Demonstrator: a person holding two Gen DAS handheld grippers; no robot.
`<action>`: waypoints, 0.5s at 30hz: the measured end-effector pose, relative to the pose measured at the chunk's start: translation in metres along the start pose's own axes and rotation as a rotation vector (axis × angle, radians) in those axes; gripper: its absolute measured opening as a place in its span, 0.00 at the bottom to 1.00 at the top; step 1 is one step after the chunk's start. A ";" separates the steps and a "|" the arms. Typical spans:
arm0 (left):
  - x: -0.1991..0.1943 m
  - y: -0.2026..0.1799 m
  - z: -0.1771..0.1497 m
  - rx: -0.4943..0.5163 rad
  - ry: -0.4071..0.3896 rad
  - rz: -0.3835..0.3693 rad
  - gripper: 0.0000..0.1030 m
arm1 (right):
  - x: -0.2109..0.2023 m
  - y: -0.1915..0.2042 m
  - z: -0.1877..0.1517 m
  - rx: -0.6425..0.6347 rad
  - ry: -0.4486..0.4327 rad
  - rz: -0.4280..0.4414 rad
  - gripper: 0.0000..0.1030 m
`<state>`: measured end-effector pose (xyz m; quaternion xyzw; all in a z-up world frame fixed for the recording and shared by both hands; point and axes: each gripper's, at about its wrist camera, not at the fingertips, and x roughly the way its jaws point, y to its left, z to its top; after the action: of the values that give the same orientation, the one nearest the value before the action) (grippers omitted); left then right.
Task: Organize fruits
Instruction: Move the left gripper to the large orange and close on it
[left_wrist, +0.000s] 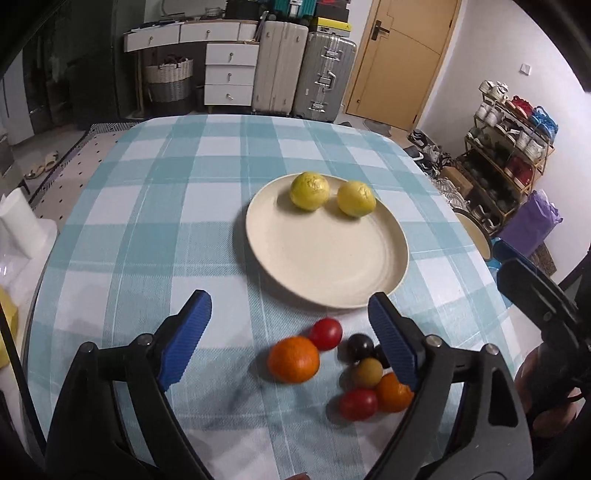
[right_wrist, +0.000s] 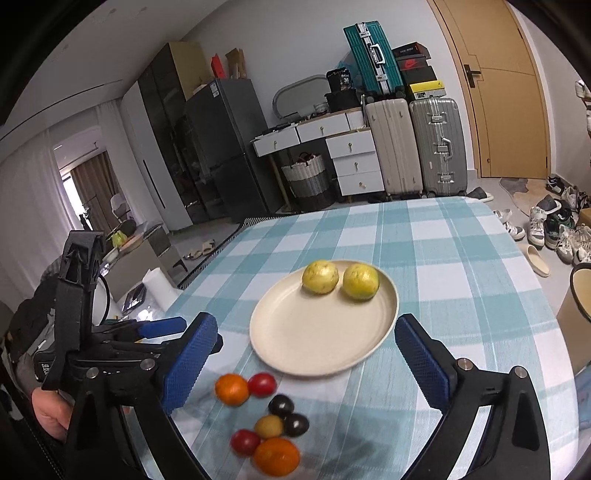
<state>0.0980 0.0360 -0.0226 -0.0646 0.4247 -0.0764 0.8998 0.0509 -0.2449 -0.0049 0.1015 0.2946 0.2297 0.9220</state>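
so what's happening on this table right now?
A person holds a pair of tongs in each hand, sorting fruit. Both the left tongs and right tongs are open and empty above the checked tablecloth. Two yellow fruits already sit on the cream plate. The small pile of oranges, red, dark and tan fruits lies loose on the cloth in front of the plate.
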 end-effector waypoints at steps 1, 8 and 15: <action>-0.002 0.001 -0.004 -0.004 -0.004 0.000 0.86 | -0.001 0.001 -0.004 0.003 0.004 -0.003 0.96; -0.003 0.015 -0.025 0.010 0.009 0.059 0.97 | -0.002 0.003 -0.023 0.024 0.029 -0.001 0.96; 0.003 0.028 -0.042 -0.018 0.048 0.039 0.99 | 0.002 -0.003 -0.037 0.056 0.063 0.004 0.96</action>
<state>0.0695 0.0606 -0.0569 -0.0625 0.4482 -0.0563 0.8900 0.0317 -0.2443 -0.0370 0.1204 0.3294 0.2264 0.9087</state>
